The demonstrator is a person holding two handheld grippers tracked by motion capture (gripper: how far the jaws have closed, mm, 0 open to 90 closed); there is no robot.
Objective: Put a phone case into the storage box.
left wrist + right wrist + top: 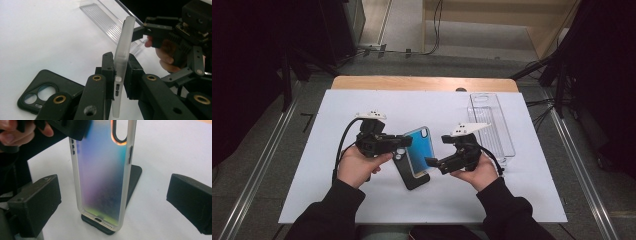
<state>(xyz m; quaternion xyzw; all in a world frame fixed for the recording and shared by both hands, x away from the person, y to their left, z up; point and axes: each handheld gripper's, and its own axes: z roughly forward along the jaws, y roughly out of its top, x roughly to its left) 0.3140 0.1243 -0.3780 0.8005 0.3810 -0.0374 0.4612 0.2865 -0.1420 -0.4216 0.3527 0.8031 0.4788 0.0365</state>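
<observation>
The left gripper [119, 75] is clenched on the edge of the translucent iridescent phone case [122, 60], holding it upright above the black rubber phone case [50, 93] that lies on the white table [492, 200]. Our right gripper [112, 202] stands wide apart, released, with the iridescent case between its jaws but not touched. We judge that the next grip should close slowly on the two long rims, centred, so the case does not twist. The clear plastic tray [492, 125] waits nearby.

The iridescent phone case [102, 182] looked like frosted, translucent plastic with a matt rim. The black phone case [47, 93] seemed matt, rubbery plastic. The clear tray [492, 122] was glossy, ribbed plastic; white covering [362, 200] lay smooth, matt.
</observation>
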